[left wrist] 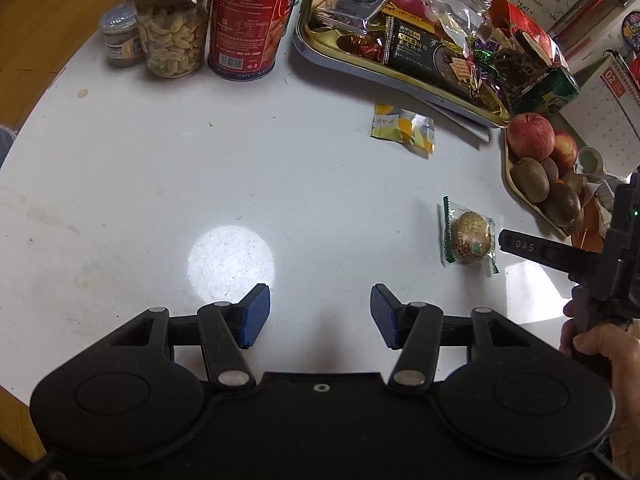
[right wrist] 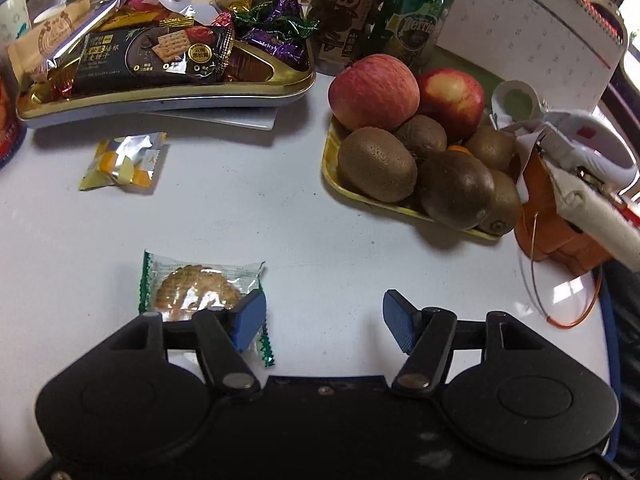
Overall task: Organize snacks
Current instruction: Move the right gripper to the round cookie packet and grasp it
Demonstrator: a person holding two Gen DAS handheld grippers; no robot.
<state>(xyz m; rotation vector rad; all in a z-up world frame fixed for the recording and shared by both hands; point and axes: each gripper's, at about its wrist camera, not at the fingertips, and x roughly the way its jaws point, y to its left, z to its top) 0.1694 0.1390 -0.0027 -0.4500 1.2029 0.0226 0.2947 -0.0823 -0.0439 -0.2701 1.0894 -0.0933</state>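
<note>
Right wrist: two apples point(right wrist: 374, 92), five kiwis point(right wrist: 376, 164).

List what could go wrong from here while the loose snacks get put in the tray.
1. The wrapped biscuit lies left of the right gripper, partly under one finger; its open jaws could close on nothing.
2. The gold tray is already heaped, so additions might slide off.
3. The yellow packet lies flat and may be hard to pinch.
</note>
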